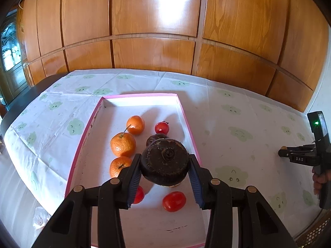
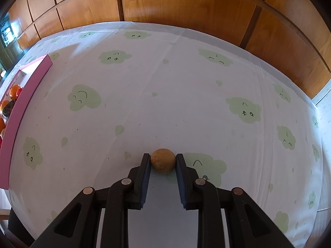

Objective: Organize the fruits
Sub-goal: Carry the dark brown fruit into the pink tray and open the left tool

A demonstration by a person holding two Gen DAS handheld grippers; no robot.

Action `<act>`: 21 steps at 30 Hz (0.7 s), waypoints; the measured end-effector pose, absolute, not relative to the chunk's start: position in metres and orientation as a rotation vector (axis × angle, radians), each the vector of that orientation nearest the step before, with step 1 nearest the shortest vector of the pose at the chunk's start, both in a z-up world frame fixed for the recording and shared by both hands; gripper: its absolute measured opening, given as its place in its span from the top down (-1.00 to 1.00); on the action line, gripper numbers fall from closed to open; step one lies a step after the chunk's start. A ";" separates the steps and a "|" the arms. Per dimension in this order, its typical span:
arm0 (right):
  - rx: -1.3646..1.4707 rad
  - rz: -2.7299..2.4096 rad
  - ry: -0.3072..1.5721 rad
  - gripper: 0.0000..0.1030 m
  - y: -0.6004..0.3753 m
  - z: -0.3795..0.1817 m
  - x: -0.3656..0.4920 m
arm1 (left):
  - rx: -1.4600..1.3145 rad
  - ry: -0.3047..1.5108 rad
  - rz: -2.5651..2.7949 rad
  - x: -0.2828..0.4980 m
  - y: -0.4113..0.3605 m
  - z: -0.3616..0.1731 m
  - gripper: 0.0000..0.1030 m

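A: What is the left gripper point(image 1: 165, 183) doing?

B: Its fingers point(image 1: 134, 178) pinch a dark, hairy-skinned fruit point(image 1: 165, 162) from both sides and hold it above the floor of the pink-edged tray point(image 1: 81, 144). I take it the fruit is carried high so it clears the ones lying below.

A: Which ones?

B: Three oranges point(image 1: 123, 144) run in a line down the left side of the tray. Red fruits point(image 1: 173, 201) lie near and far, and another dark fruit point(image 1: 154, 138) sits just behind the held one. Like seems to go beside like, so I would guess the held fruit belongs next to its dark twin.

A: And the right gripper point(image 2: 163, 166)?

B: Its fingers point(image 2: 145, 173) stand on either side of a small brown ball-like fruit point(image 2: 162, 160) on the tablecloth point(image 2: 165, 95), well apart from the tray. They touch it or nearly so; I cannot tell whether they grip. It is low on the cloth, probably because that is the last loose fruit to gather.
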State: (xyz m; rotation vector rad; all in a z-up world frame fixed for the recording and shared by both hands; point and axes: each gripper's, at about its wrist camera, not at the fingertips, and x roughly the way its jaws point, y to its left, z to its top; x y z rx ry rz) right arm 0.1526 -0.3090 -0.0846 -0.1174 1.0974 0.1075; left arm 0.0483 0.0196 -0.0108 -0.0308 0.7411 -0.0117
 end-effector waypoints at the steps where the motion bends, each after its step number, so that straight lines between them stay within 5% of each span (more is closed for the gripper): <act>1: -0.118 0.108 1.097 0.53 -0.309 -0.085 0.153 | -0.035 0.742 -0.010 0.049 0.023 -0.010 0.14; 21: -0.145 0.094 1.098 0.53 -0.305 -0.084 0.151 | -0.252 0.822 0.140 0.148 0.126 -0.008 0.14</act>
